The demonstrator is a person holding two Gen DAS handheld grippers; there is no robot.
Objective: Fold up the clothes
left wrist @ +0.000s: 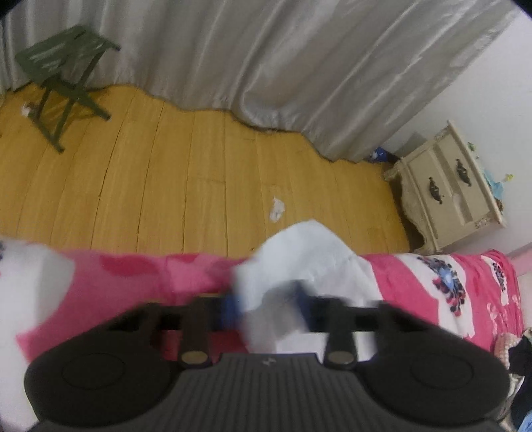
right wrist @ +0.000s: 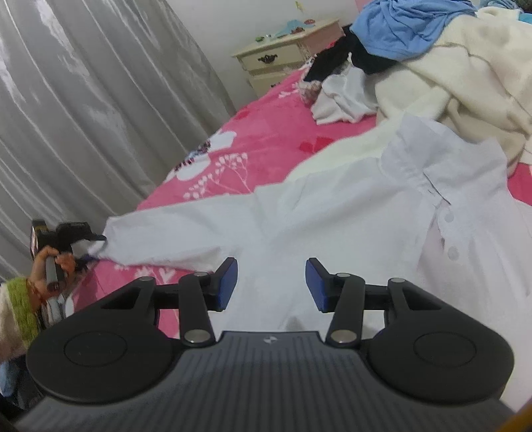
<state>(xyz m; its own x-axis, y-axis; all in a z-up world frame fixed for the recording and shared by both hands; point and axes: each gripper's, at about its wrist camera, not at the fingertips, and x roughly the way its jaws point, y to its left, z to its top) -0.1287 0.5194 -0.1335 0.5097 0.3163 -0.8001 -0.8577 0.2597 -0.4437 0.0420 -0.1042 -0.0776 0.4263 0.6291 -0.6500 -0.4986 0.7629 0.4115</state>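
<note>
A white button-up shirt (right wrist: 332,216) lies spread on the pink flowered bedspread (right wrist: 266,133), collar to the right. Its sleeve (right wrist: 159,232) stretches left to the bed's edge. There my left gripper (right wrist: 94,247), held by a hand (right wrist: 50,262) in a green cuff, is shut on the sleeve's end. In the blurred left wrist view the white sleeve cloth (left wrist: 306,256) bunches between the fingers of the left gripper (left wrist: 269,305). My right gripper (right wrist: 271,282) hovers open over the shirt's body, blue pads apart with nothing pinched between them.
A pile of clothes sits at the bed's far end: a cream blanket (right wrist: 465,83), a blue garment (right wrist: 405,26), a black one (right wrist: 332,63). A cream nightstand (left wrist: 449,186) stands beside the bed. Beyond the bed are a wooden floor (left wrist: 166,166), a green stool (left wrist: 63,76) and grey curtains (left wrist: 266,50).
</note>
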